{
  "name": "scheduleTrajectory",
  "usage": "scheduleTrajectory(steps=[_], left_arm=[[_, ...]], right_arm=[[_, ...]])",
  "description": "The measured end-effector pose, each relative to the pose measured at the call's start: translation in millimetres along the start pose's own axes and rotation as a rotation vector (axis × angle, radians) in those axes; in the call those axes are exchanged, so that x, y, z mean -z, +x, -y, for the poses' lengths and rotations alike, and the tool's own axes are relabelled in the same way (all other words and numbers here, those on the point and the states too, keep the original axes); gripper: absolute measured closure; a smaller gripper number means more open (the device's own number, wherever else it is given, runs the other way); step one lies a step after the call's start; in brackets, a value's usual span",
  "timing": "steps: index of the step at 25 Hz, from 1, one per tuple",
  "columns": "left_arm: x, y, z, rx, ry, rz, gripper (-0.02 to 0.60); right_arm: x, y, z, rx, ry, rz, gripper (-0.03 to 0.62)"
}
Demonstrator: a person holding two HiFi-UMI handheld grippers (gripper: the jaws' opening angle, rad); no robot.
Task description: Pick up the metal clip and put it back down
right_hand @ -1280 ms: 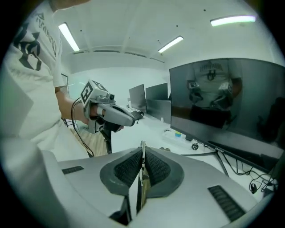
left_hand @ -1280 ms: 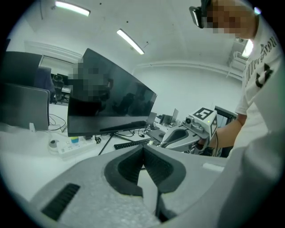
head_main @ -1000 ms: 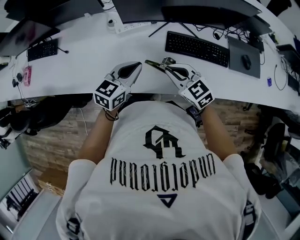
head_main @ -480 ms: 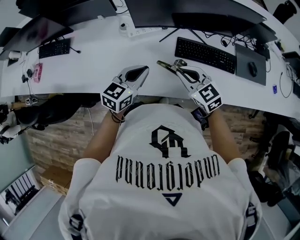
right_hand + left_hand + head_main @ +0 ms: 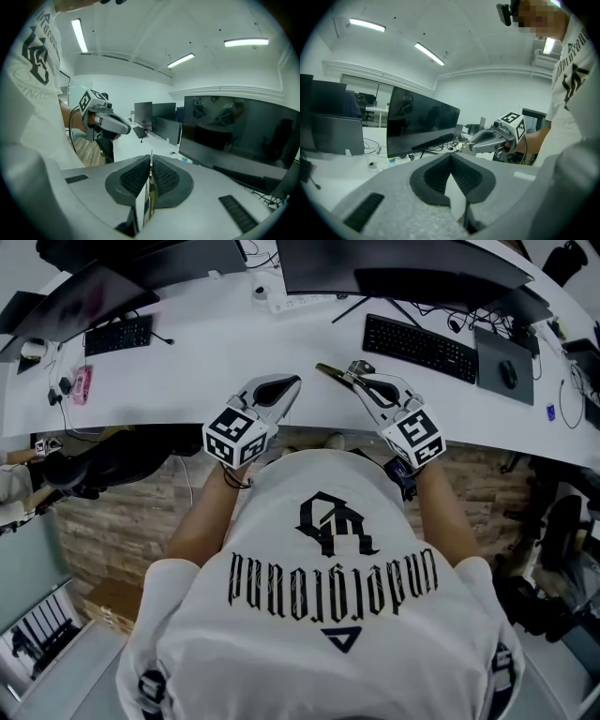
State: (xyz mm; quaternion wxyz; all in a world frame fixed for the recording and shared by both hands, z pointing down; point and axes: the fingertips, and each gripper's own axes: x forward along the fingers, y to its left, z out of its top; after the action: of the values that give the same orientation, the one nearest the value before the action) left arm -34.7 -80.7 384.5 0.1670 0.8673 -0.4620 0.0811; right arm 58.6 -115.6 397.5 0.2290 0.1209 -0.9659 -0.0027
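Over white desk (image 5: 202, 345), metal clip (image 5: 329, 370) gripped; monitors (image 5: 403, 261) (dark) behind

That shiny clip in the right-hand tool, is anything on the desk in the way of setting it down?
Nothing visible blocks it. The right gripper is shut on the metal clip over a bare patch of white desk. The keyboard lies farther back and right; the left gripper, shut and empty, is off to the side.
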Motion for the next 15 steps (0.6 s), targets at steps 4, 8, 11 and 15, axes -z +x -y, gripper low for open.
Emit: scheduleTrajectory(steps=[4,8,11,15], left_arm=[[5.7,-20.5,-0.2,0.020,0.003,0.002,0.569],[11.1,-38.5,1.1,0.039,0.006,0.004,0.569],[16.6,-52.9,0.7,0.052,0.008,0.008,0.569],[28.9,-72.4,-3.1,0.055,0.002,0.000,0.569]], right_arm=[[-8.2,4.4,-21.2,0.017,0.001,0.001,0.566],[-11.7,8.9,-40.2,0.034,0.008,-0.005,0.566],[-13.8,15.2,-52.8,0.050,0.012,-0.007,0.566],[-11.6,25.7,-69.1,0.051,0.023,-0.015,0.566]])
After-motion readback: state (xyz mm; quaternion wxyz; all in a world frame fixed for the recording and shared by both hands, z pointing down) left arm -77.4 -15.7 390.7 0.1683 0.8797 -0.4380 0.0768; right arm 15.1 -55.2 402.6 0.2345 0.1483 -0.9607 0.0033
